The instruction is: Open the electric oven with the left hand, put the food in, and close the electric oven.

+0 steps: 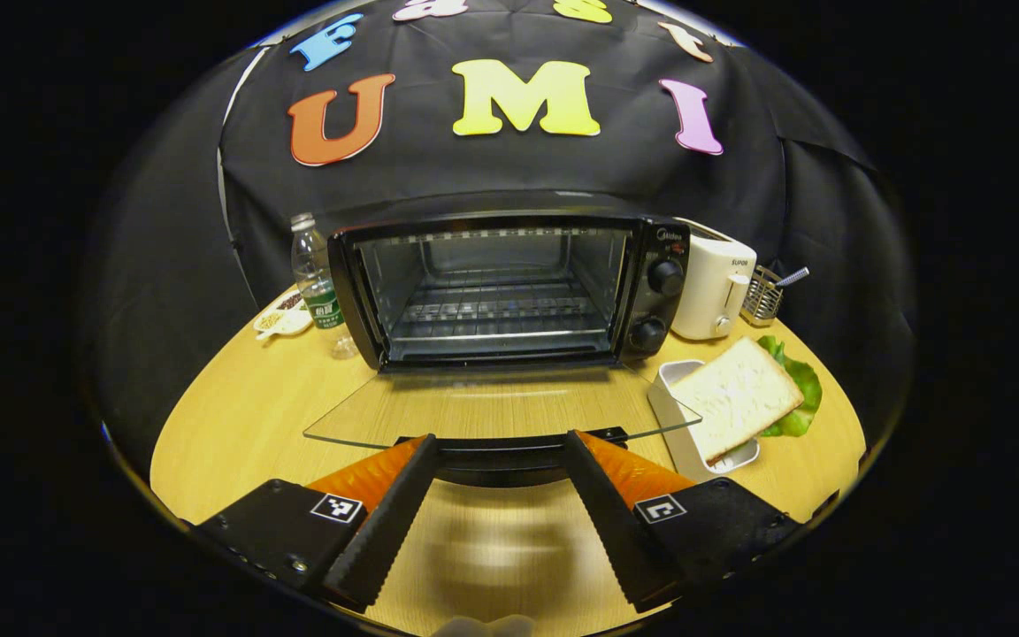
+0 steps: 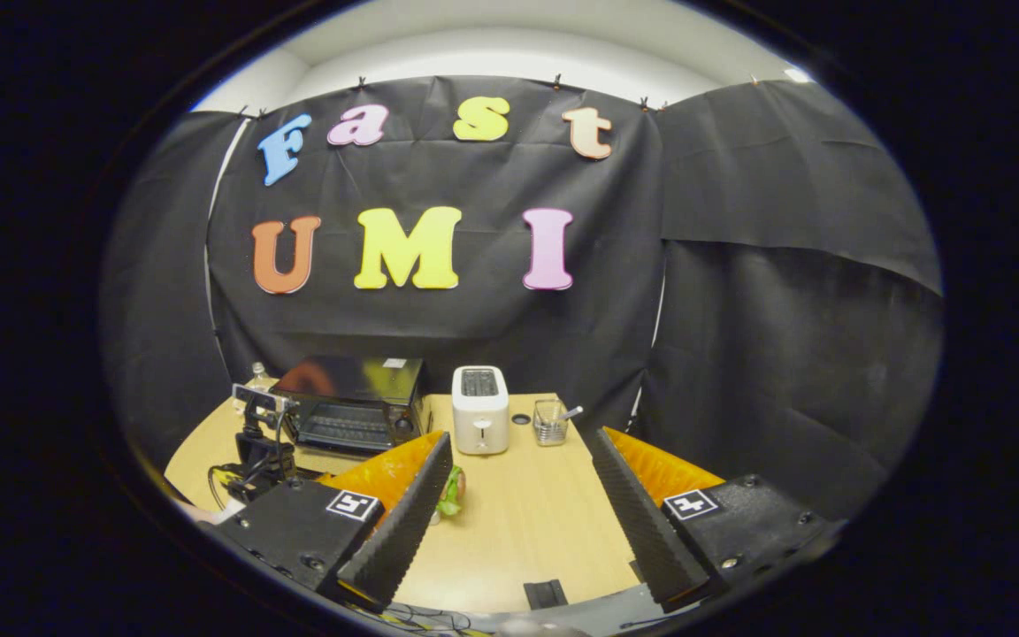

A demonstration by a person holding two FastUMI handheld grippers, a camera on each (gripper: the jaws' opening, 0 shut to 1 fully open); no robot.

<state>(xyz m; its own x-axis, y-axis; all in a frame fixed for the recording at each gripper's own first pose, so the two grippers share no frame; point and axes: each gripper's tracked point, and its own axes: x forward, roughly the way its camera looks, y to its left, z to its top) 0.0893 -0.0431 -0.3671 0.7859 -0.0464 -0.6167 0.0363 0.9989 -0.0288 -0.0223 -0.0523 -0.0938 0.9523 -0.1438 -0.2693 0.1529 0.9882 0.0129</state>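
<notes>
In the left gripper view the black electric oven point(image 1: 509, 283) stands open, wire rack bare inside. Its glass door point(image 1: 492, 411) lies flat toward me. The door's dark handle point(image 1: 509, 456) sits just past my left gripper point(image 1: 499, 438), whose fingers are spread wide to either side of it, open and not pressing. A slice of bread point(image 1: 735, 394) lies on a white tray point(image 1: 678, 433) to the right of the door, with green lettuce point(image 1: 797, 394) behind it. My right gripper point(image 2: 523, 436) hovers open and empty over the table. From there the oven point(image 2: 355, 398) shows far left.
A white toaster point(image 1: 713, 279) and a wire utensil holder point(image 1: 762, 296) stand right of the oven. A water bottle point(image 1: 315, 283) and a small dish point(image 1: 284, 318) are on its left. The round wooden table point(image 1: 235, 425) ends close on both sides.
</notes>
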